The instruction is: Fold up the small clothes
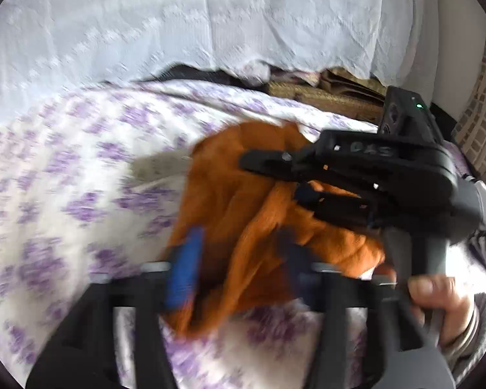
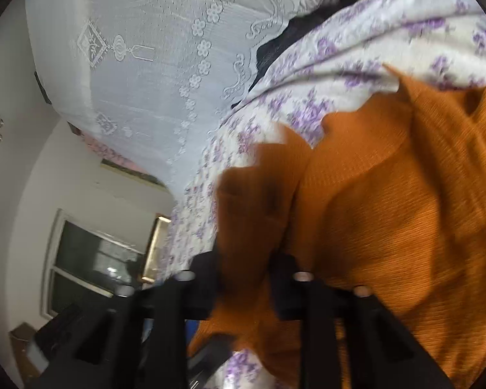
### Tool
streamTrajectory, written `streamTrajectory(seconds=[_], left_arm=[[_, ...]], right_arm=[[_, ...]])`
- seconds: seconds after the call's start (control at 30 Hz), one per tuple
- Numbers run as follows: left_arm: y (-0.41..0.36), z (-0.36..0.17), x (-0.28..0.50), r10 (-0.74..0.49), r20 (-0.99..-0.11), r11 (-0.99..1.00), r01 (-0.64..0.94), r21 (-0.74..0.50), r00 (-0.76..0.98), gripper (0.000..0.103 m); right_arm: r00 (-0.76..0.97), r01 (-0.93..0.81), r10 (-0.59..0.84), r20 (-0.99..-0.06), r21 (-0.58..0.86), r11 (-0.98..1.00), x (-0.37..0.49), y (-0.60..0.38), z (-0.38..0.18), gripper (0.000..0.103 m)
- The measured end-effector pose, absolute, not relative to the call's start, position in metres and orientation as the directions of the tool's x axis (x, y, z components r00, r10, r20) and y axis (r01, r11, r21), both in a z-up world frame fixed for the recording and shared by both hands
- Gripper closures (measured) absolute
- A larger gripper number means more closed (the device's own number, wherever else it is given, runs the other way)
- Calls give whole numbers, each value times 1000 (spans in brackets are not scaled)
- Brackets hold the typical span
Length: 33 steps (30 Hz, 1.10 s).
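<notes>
Where a white lace curtain (image 2: 139, 74) hangs behind it, the purple-flowered bedsheet (image 1: 68, 175) carries the crumpled orange garment (image 1: 230, 220) near its front edge. Motion blur softens the left gripper (image 1: 239, 269), whose fingers stand apart around a cloth fold. The right gripper (image 2: 244, 278) pinches bunched orange fabric. Bare sheet spreads left of the garment.

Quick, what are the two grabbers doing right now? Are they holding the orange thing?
Left gripper: orange cloth lies between its fingers, but the blur hides whether it is clamped.
Right gripper: shut on the orange cloth.
</notes>
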State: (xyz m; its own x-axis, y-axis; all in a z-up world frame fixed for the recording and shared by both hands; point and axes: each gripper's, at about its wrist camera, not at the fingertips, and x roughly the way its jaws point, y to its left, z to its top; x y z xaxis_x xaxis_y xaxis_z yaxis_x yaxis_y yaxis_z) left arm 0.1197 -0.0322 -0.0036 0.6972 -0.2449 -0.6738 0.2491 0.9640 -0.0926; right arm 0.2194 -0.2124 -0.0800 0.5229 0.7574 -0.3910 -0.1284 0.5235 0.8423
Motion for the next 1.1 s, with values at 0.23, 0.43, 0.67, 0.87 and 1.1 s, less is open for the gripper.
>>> streamTrajectory(seconds=[0.23, 0.43, 0.67, 0.87, 1.1], left_arm=[[-46, -19, 92, -2, -633, 951, 196, 237, 774, 5], [-50, -23, 103, -50, -661, 963, 211, 166, 748, 88], [-89, 11, 107, -166, -620, 949, 294, 110, 767, 88], [-159, 5, 109, -248, -620, 899, 415, 139, 744, 88], [-188, -38, 132, -295, -712, 888, 458, 43, 638, 88]], right_arm=[[545, -106, 738, -399, 840, 532, 218, -222, -85, 85], [560, -147, 746, -359, 844, 516, 219, -230, -72, 88], [602, -191, 736, -309, 840, 509, 224, -271, -46, 89], [644, -159, 719, -261, 874, 460, 227, -319, -48, 89], [651, -17, 631, -421, 824, 567, 239, -339, -79, 89]])
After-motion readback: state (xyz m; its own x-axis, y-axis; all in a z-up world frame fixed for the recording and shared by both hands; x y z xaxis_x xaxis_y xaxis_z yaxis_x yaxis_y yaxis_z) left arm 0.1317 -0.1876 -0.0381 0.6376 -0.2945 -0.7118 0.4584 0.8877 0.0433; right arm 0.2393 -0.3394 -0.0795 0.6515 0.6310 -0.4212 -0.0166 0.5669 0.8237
